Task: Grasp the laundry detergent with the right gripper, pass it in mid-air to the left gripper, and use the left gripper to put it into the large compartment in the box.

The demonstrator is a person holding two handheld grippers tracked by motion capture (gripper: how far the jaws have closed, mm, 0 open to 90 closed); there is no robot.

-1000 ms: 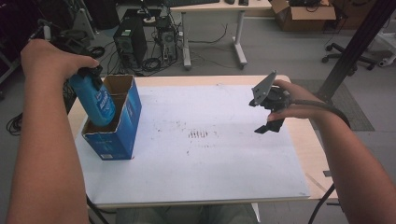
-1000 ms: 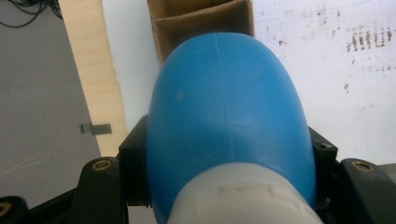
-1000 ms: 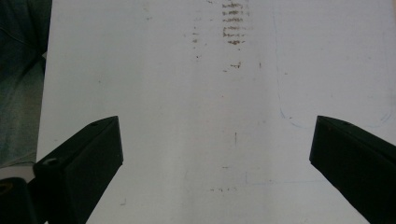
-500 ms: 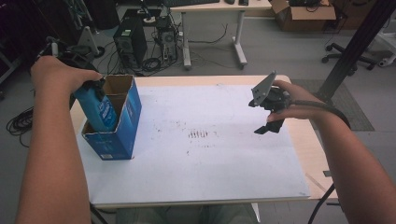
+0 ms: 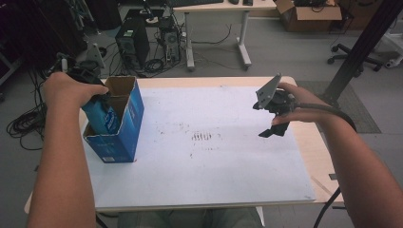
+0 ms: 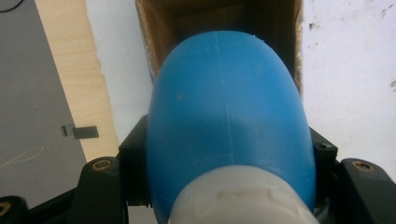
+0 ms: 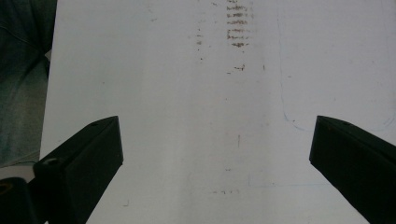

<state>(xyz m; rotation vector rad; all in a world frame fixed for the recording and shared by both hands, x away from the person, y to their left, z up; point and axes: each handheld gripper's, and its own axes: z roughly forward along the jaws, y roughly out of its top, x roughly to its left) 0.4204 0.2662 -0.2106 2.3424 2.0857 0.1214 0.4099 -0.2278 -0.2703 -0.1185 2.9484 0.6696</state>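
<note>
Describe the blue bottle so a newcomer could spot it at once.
Find the white-topped table and go to its left edge, where an open blue cardboard box stands. The blue bottle leans into that box's open top, clamped in the left tongs; it is smooth, rounded plastic, with a white cap in the left gripper view.

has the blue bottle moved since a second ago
Yes. The bottle, clamped in the left gripper, has sunk deeper into the open box, which has stayed put on the table.
</note>
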